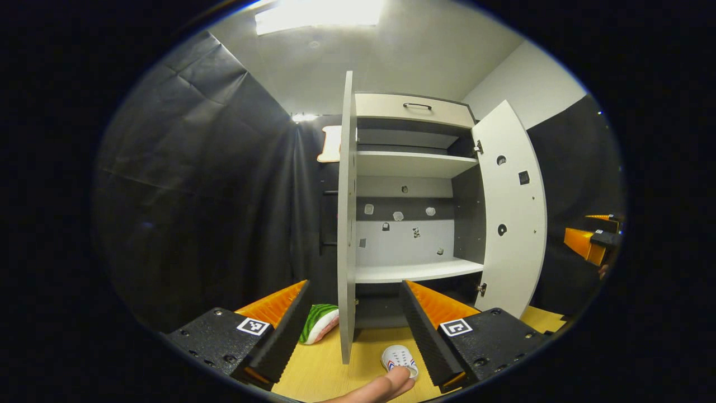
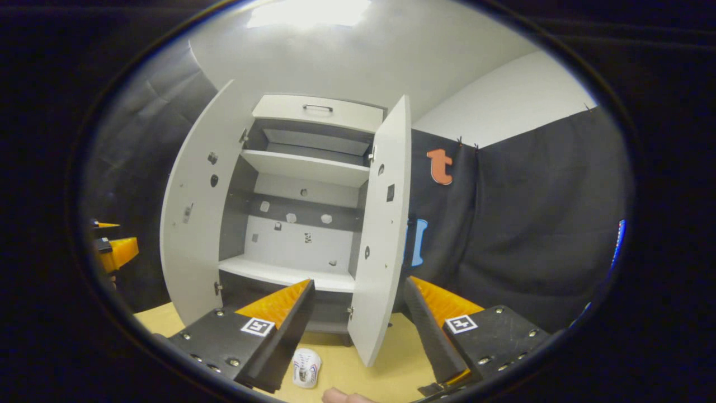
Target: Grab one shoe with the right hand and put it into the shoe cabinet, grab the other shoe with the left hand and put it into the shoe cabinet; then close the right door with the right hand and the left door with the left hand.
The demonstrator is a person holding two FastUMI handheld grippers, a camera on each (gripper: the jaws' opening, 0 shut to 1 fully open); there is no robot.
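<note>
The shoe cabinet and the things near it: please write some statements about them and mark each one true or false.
1. Both doors of the shoe cabinet stand open. True.
2. A white shoe already rests on the lower shelf. False: it lies on the wooden floor in front of the cabinet, and the visible shelves are bare.
3. The left gripper is shut on the white shoe. False: its jaws are wide apart, holding nothing.
4. The drawer at the top has a handle. True.
5. The right gripper is open. True.
</note>
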